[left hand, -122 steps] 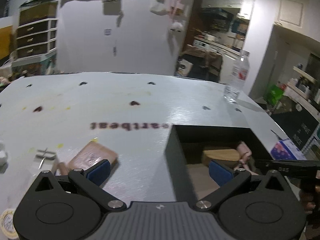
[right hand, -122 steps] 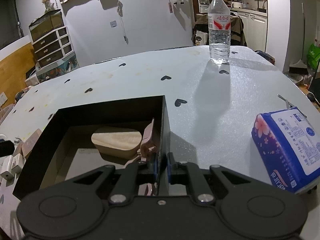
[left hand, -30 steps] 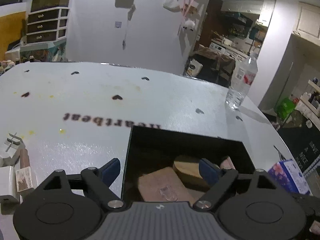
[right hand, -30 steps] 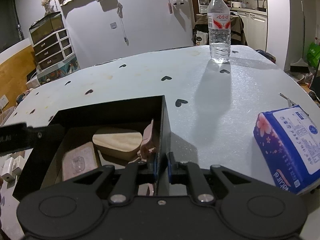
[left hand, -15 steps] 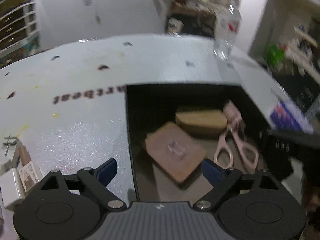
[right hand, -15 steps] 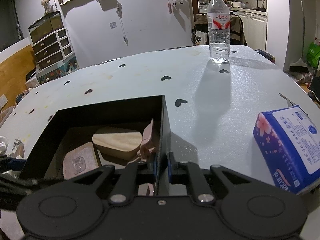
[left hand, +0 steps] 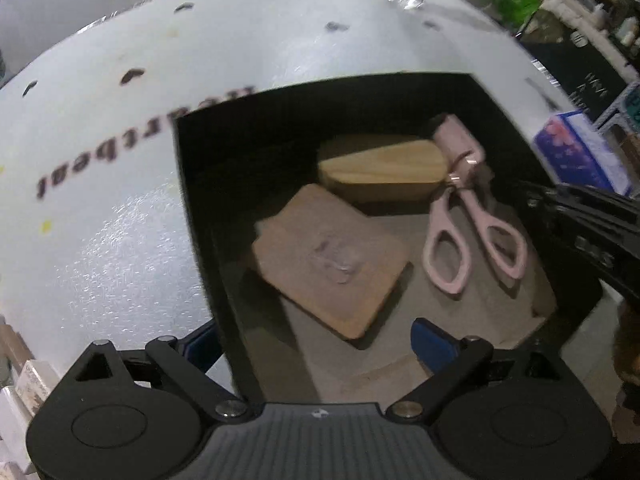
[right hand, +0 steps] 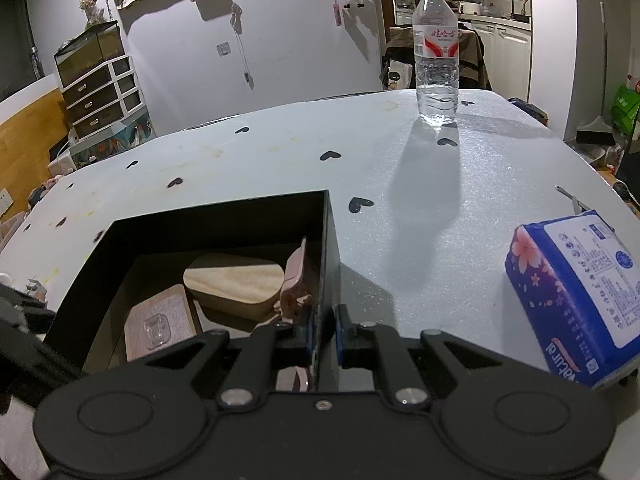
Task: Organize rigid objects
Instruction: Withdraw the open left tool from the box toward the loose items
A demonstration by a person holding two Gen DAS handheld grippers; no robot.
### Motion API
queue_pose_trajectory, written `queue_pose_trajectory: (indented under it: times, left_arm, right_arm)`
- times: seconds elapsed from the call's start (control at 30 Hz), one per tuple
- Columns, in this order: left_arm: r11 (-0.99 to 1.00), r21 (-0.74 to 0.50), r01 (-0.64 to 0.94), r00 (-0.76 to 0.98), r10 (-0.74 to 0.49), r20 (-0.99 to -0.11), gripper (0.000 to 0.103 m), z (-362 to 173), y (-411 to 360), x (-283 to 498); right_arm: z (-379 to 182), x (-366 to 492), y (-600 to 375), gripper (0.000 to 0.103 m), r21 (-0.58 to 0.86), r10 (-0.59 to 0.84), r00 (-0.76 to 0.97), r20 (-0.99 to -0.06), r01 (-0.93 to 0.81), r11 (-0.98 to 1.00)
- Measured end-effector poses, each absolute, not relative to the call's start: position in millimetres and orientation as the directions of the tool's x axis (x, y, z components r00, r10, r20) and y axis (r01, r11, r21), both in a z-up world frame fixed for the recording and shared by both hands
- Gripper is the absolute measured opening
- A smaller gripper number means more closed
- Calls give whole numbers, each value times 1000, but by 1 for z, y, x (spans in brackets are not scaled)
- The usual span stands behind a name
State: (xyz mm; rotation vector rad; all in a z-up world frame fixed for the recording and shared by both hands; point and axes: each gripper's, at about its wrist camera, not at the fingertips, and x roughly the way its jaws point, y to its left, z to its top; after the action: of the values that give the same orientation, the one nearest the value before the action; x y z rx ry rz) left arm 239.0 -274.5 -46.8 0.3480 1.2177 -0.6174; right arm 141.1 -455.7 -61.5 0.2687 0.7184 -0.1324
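Black box (left hand: pixel 200 216) on the white tabletop (left hand: pixel 120 128), seen from both wrists. Inside lie three things: a brown flat pad (left hand: pixel 330 272) bearing a clear hook, a pale wooden block (left hand: pixel 382 168) behind it, and pink scissors (left hand: pixel 468 224) along the right wall. Four seconds ago the pad lay on the tabletop left of the box; it now rests tilted on the box floor, its far edge against the block. The left gripper (left hand: pixel 316 344) hangs over the near edge of the box with fingers wide apart and empty, so the drop looks complete. The right gripper (right hand: pixel 322 330) has its fingers closed narrowly on the right wall of the box, steadying it as before. Small white items at the left edge, blurred and possibly chargers, appear to remain outside. A water bottle (right hand: pixel 435 60) and blue tissue pack (right hand: pixel 576 292) stand apart.
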Motion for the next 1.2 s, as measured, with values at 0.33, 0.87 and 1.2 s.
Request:
queue_pose_trajectory:
  times: [0.33, 0.87, 1.2]
  left_arm:
    - [823, 2, 569, 259, -177, -950, 97, -45, -275, 265]
    - [884, 76, 460, 383, -120, -916, 97, -36, -243, 269]
    - [854, -1, 521, 454, -278, -847, 97, -1, -238, 233]
  right_arm:
    - [-61, 141, -457, 11, 198, -27, 745, -667, 213, 957]
    - [-63, 143, -454, 11, 189, -37, 738, -674, 221, 957]
    - [-62, 144, -454, 11, 192, -37, 737, -675, 224, 956]
